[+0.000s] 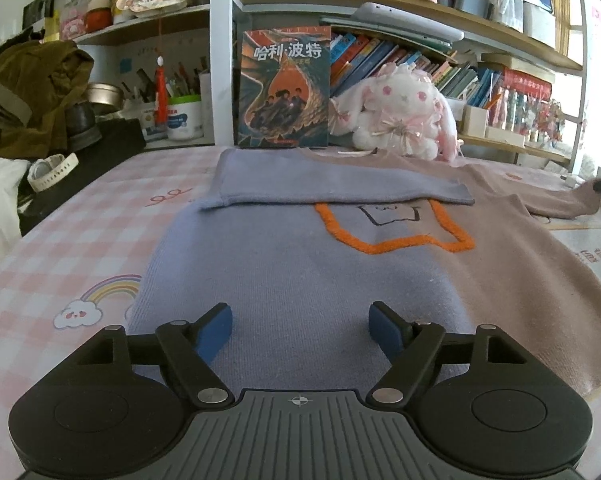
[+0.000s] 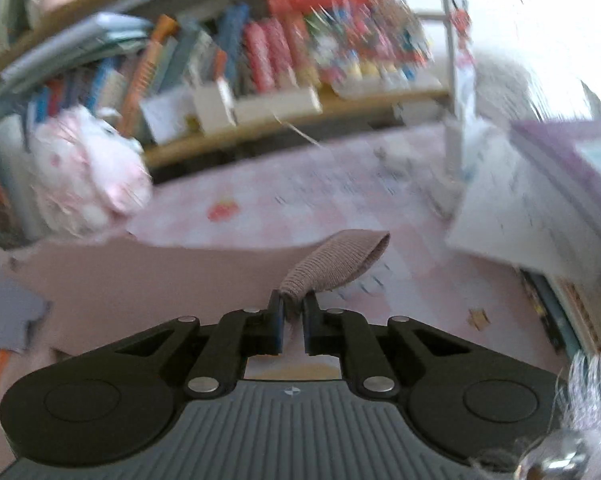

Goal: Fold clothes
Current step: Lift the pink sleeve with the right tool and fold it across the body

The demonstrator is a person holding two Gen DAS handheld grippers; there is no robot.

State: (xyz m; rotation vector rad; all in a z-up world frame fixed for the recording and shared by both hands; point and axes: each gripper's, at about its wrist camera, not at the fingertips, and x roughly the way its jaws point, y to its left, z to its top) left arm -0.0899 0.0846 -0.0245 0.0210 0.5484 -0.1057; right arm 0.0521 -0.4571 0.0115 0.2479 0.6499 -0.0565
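Note:
A sweater (image 1: pixel 300 272), blue-grey on its left half and pinkish-brown on its right, lies flat on the pink checked cloth (image 1: pixel 68 240). Its blue-grey sleeve (image 1: pixel 332 184) is folded across the chest above an orange outline (image 1: pixel 396 240). My left gripper (image 1: pixel 300 326) is open and empty, low over the sweater's near hem. My right gripper (image 2: pixel 292 316) is shut on the ribbed cuff of the pinkish-brown sleeve (image 2: pixel 332 264) and holds it lifted above the cloth. The right wrist view is blurred by motion. That sleeve also shows stretched out to the right in the left wrist view (image 1: pixel 548 196).
A book (image 1: pixel 284 88) and a white plush rabbit (image 1: pixel 400 112) stand at the far edge under crowded shelves. An olive garment (image 1: pixel 32 96) and a white watch (image 1: pixel 52 172) lie at the left. A stack of papers and books (image 2: pixel 540 208) lies at the right.

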